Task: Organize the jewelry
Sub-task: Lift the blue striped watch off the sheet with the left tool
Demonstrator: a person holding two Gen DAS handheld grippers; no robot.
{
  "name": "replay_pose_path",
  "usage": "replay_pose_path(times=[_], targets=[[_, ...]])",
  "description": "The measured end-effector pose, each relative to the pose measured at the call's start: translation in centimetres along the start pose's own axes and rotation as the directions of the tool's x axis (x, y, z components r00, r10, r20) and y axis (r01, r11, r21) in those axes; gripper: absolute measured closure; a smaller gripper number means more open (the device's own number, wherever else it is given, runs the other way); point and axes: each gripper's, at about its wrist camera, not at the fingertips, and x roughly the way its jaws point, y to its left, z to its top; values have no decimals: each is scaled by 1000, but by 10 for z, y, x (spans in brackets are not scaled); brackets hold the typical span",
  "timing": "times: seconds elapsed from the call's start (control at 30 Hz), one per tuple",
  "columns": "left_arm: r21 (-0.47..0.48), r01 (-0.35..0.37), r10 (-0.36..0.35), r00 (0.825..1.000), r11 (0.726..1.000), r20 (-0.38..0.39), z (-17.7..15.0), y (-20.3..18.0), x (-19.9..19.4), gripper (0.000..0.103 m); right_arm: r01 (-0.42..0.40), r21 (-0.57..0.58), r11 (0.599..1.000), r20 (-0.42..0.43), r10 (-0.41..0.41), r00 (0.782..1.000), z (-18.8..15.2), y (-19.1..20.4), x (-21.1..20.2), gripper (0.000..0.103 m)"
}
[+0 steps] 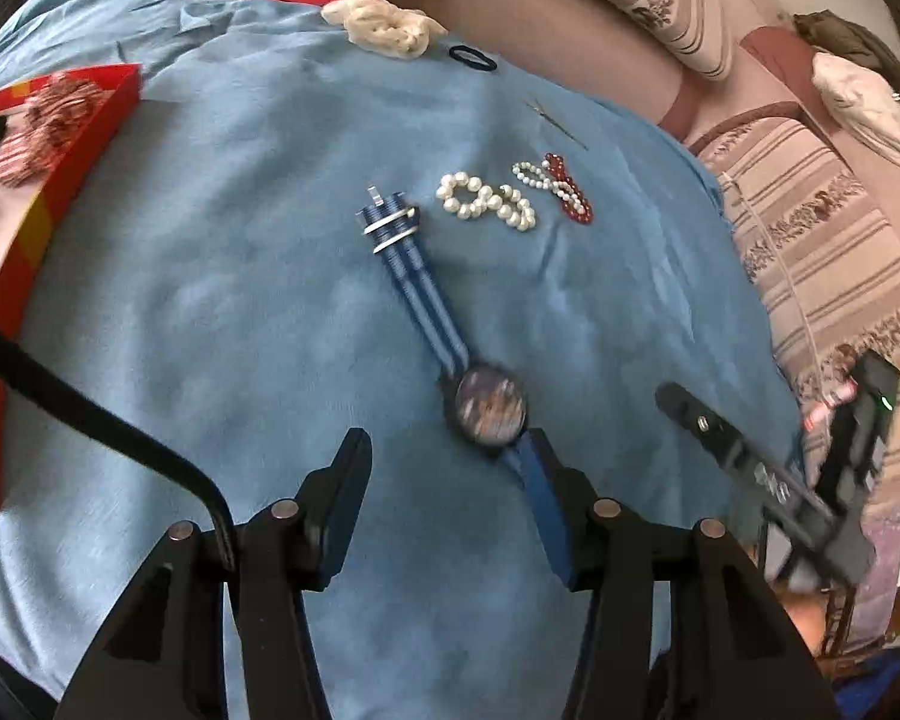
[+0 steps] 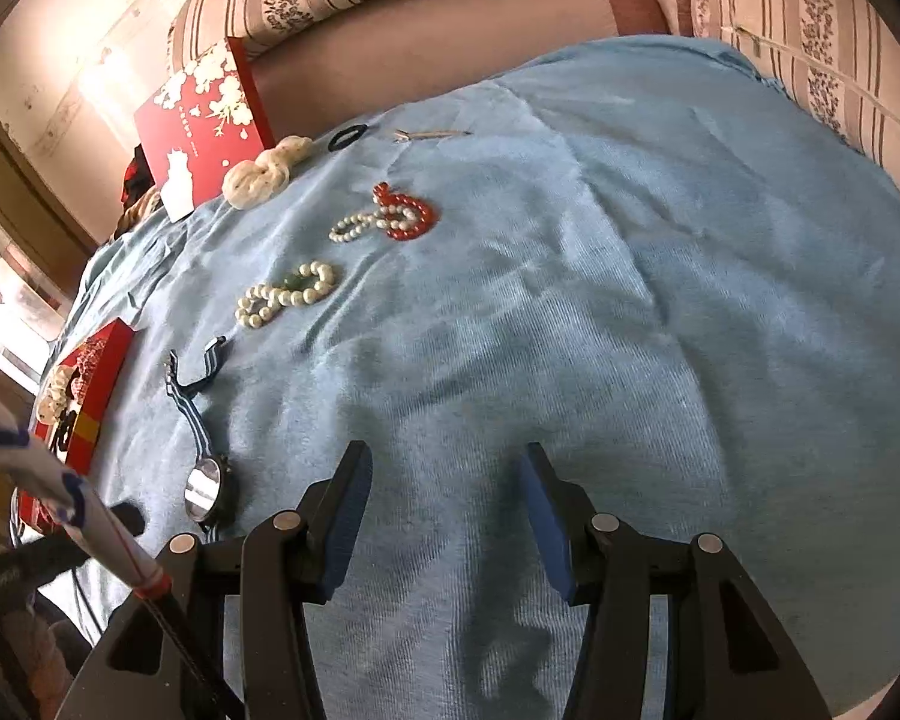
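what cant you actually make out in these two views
- Dial of the blue striped-strap wristwatch: motion-blurred in the left wrist view, glare in the right wrist view; its time is unreadable.
- Contents of the open red cardboard box: cut off by the frame edge in both views.
- Thin metal hair clip: too small to tell its details.
- Left gripper: its right finger covers the watch strap's near end.

Blue cloth point(image 1: 210, 300) w/ watch point(image 1: 491, 411), pearl bracelet point(image 1: 486, 201) (red box point(image 1: 60, 192) at edge).

Daylight glare upper left in right view; left view motion-blurred; edges fisheye-warped, corners perhaps vignetted.
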Motion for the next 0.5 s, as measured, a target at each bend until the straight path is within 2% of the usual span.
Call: replay_pose_path(times=[0.17,0.27,0.3,0.33,0.4,0.5], targets=[[18,-42,43,999,999,-24,5,-28,31,53,-2,-29,1000,-1,2,1000,13,5,1,48],[23,-97,96,995,995,14,6,-35,38,53,-28,-64,998,-9,27,1000,27,13,8,48],[24,-111,111,994,994,21,6,-35,38,61,-41,-72,997,-17,40,999,32,16,12,48],[33,-124,123,992,992,23,6,-34,38,64,-54,-77,996,-26,53,998,37,19,16,48],[50,-107,107,994,993,15,6,-30,35,64,-73,-83,994,-41,69,997,47,25,26,48],[72,-142,141,990,987,22,3,-15,21,64,-96,-114,989,-53,90,995,57,40,39,48]])
